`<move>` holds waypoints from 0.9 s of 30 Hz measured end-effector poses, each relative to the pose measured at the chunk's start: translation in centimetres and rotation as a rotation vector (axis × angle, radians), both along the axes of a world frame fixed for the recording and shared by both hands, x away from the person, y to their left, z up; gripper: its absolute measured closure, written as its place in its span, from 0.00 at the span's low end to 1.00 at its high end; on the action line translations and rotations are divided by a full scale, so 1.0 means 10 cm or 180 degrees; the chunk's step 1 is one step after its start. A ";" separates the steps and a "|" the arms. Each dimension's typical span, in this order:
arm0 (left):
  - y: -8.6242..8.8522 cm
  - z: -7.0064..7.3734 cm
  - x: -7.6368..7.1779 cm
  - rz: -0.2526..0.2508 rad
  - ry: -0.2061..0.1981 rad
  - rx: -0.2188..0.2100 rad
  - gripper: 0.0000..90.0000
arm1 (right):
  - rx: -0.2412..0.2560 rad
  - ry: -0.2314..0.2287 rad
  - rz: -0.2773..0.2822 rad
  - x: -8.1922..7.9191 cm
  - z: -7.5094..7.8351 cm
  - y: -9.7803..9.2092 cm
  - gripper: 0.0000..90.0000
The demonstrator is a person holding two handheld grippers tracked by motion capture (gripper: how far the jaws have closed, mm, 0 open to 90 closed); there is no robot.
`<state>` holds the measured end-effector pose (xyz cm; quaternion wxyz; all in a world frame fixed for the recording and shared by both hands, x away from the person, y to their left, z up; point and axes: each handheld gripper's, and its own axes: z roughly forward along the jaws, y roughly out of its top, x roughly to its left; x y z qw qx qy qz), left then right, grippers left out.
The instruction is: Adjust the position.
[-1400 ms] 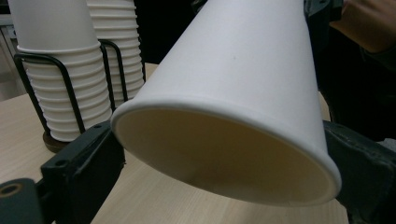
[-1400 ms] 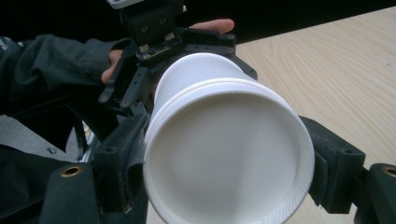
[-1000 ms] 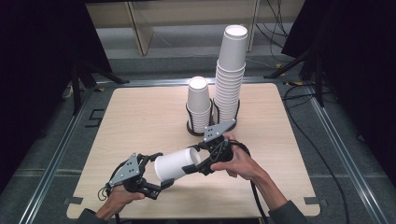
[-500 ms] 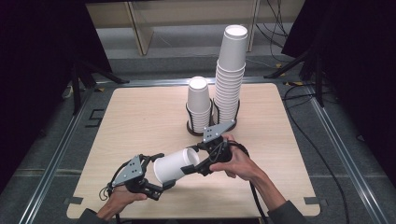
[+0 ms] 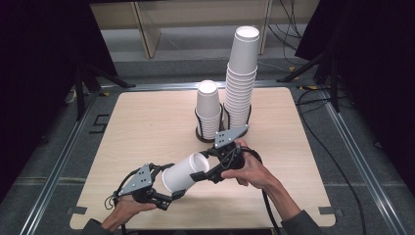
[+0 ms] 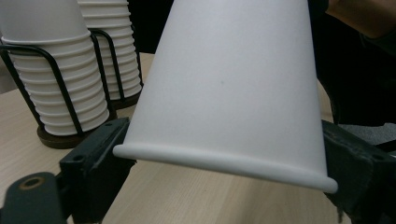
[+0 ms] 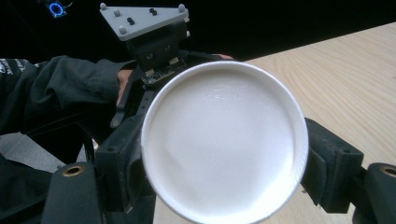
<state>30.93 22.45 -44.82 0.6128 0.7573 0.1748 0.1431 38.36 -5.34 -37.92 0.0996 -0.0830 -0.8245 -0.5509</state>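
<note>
Since one second ago almost nothing has moved: both grippers and the cup between them have only shifted a little, and the stacks stand as they did

Largest is the table [image 5: 147, 132], a pale wooden board with rounded corners. At its far middle a dark wire holder [image 5: 201, 133] keeps two stacks of white paper cups upright: the tall stack [image 5: 241, 78] on the right and the short stack [image 5: 209, 110] just beside it on the left. I think the wire is there so the stacks do not fall when a cup is taken off or put on.

Near the front edge one cup [image 5: 185, 172] is held in the air on its side, the open mouth toward the right gripper [image 5: 211, 169] and the narrow bottom toward the left gripper [image 5: 166, 193]. In the left gripper view the cup's wall sits between that gripper's two jaws, which press it from both sides. In the right gripper view the jaws close on the rim, one at each side, and the white inside is seen.

With both grippers holding at once, this looks like a passing of the cup from one hand to the other, but I cannot tell in which direction
</note>
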 end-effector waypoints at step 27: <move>-0.07 -0.03 -0.03 -0.0140 0.0002 0.0527 0.17 | -0.1188 -0.0917 0.0065 -0.27 0.14 0.21 0.19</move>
